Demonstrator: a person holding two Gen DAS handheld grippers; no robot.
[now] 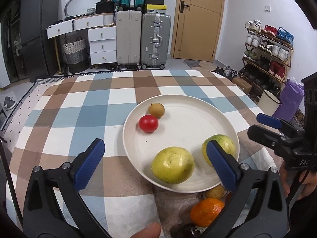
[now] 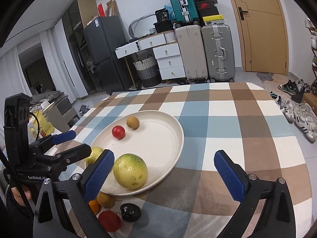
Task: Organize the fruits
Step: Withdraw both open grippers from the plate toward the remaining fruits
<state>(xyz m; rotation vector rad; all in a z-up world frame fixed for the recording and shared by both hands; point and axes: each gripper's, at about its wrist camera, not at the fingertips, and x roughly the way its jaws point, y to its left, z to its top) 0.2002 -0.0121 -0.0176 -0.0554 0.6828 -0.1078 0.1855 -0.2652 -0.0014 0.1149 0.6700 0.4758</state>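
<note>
Left wrist view: plate (image 1: 130,123) holds four fruits; both grippers spread, empty. Next, probably grab the orange (image 1: 207,211) off the cloth.

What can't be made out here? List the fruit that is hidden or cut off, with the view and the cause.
- Orange fruit, right wrist view: mostly behind the right gripper finger.
- Dark fruit, left wrist view: cut by the bottom edge, partly behind the left gripper frame.
- Small brown fruit, left wrist view: partly under the white plate rim.
- Left yellow-green fruit, right wrist view: largely hidden by both grippers' fingers.
</note>
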